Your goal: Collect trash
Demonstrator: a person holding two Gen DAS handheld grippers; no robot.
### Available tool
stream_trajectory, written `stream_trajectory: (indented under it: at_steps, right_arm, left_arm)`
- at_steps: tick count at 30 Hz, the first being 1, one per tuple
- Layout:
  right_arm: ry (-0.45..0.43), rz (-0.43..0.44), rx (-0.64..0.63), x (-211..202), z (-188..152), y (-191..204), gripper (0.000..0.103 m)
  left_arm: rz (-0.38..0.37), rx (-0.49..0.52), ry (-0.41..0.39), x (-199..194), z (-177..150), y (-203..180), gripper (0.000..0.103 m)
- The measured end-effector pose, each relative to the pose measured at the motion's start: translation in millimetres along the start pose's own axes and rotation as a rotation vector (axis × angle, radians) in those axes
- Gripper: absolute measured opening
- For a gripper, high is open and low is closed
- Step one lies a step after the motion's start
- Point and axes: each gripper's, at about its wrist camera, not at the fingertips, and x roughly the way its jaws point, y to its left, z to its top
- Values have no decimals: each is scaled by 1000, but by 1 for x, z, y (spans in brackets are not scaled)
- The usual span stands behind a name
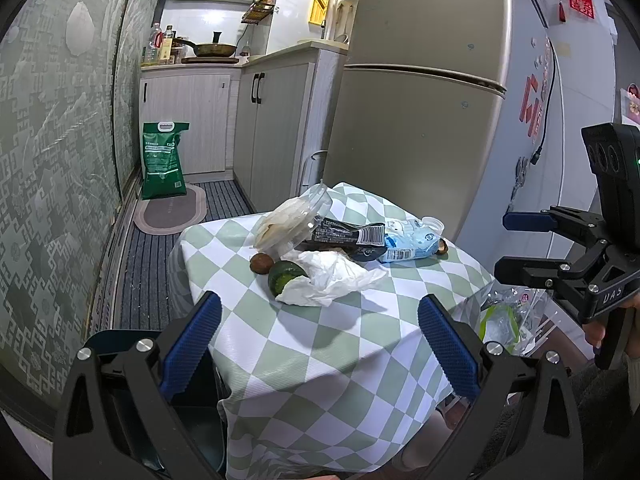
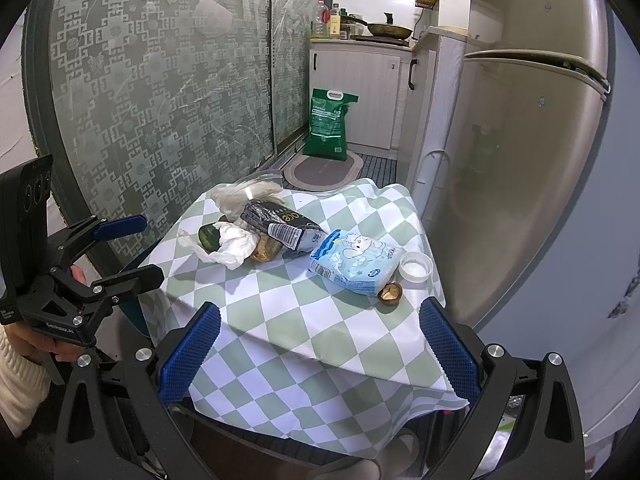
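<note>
A small table with a green-and-white checked cloth (image 1: 320,340) (image 2: 304,320) carries trash: a crumpled white tissue (image 1: 332,278) (image 2: 234,244), a green rind piece (image 1: 286,276) (image 2: 210,236), a brown fruit shell (image 1: 261,263), a clear plastic lid over white wrapping (image 1: 294,216) (image 2: 248,190), a dark snack wrapper (image 1: 348,236) (image 2: 282,224), a light blue packet (image 1: 412,240) (image 2: 356,260), a small white cup (image 2: 416,266) and a brown shell (image 2: 390,293). My left gripper (image 1: 320,340) (image 2: 134,246) is open and empty near the table's front. My right gripper (image 2: 320,352) (image 1: 516,246) is open and empty.
A beige fridge (image 1: 420,80) (image 2: 520,140) stands right behind the table. A patterned glass sliding door (image 1: 60,160) (image 2: 160,80) runs along the left. A green sack (image 1: 164,160) (image 2: 328,124) and an oval mat (image 1: 172,212) lie on the kitchen floor. A clear bag of trash (image 1: 508,320) hangs right of the table.
</note>
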Motion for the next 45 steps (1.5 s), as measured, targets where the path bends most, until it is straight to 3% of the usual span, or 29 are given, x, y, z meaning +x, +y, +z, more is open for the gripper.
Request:
stream_trajectory:
  at_steps: [39, 45]
  right_arm:
    - [-1, 1, 2, 1, -1, 3, 100]
    - [-20, -11, 38, 0, 2, 2, 100]
  left_arm:
    - [-12, 3, 3, -1, 1, 2, 100]
    - [32, -4, 9, 0, -2, 14, 100]
